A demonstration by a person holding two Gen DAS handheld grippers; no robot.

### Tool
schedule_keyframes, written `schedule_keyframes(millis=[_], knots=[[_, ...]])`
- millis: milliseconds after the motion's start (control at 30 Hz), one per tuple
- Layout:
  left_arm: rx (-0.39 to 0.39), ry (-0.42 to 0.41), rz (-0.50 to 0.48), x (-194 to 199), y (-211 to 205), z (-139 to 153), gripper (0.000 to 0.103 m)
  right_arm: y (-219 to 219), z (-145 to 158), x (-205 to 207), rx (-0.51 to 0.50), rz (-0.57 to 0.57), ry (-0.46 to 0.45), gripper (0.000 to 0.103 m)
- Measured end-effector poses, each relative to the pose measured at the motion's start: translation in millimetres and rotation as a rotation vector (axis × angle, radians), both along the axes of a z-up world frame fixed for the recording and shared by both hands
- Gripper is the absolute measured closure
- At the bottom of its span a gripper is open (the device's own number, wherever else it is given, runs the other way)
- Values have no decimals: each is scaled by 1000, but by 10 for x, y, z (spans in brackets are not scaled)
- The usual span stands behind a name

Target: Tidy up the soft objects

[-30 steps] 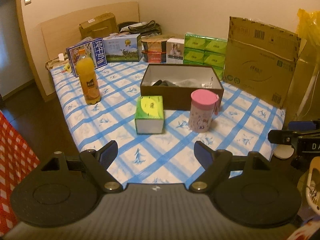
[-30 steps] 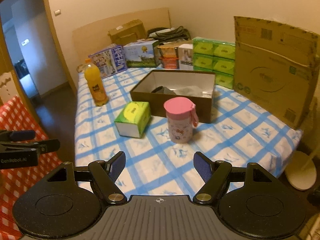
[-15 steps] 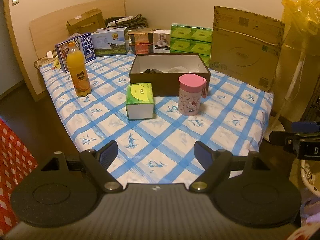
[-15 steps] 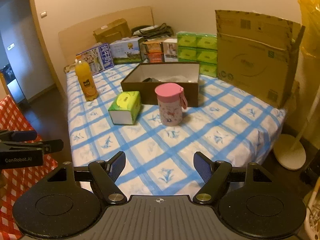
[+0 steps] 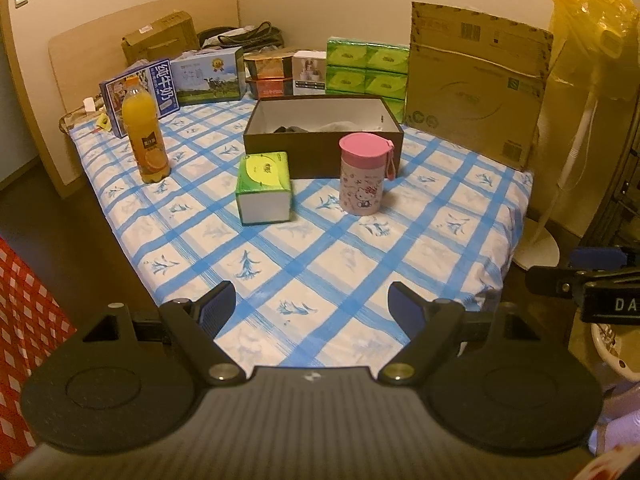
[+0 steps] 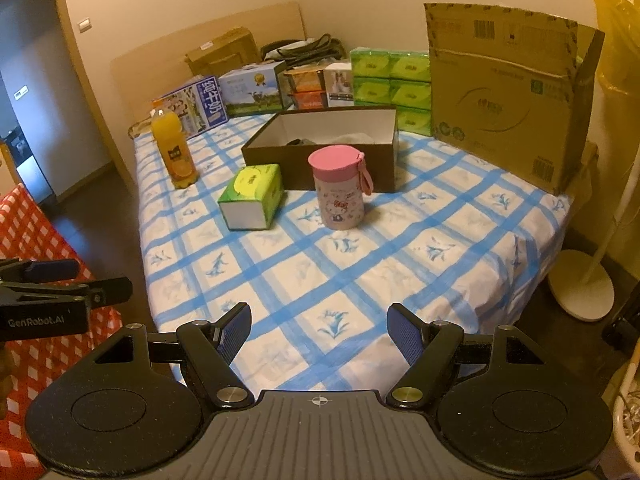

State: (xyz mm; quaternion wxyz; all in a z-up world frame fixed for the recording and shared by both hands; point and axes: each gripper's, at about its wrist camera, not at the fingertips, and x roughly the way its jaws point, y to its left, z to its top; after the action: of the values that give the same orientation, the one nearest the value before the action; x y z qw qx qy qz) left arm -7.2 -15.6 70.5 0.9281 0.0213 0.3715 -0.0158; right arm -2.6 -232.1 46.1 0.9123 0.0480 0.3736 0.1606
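Left wrist view: I see my left gripper [image 5: 310,306] released at the bottom of the frame, holding nothing. The tissue pack [image 5: 263,187] sits at center, just in front of the brown box [image 5: 320,150], left of the pink cup [image 5: 363,179]. My right gripper [image 6: 318,327] is also spread wide, empty.

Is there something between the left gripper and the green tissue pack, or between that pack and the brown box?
Nothing visible. Between the open left gripper and the tissue pack lies only bare bedsheet. The box stands directly behind the pack; the pink cup stands to the pack's right, off both paths.
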Motion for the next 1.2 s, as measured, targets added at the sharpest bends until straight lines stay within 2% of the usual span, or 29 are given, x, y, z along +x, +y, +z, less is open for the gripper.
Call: schedule_keyframes(millis=[467, 1200], knots=[[-32, 34, 8, -138, 11, -97, 21, 112, -91, -45, -5, 42, 17, 28], [-47, 35, 6, -142, -18, -87, 21, 172, -133, -26, -2, 52, 25, 28]])
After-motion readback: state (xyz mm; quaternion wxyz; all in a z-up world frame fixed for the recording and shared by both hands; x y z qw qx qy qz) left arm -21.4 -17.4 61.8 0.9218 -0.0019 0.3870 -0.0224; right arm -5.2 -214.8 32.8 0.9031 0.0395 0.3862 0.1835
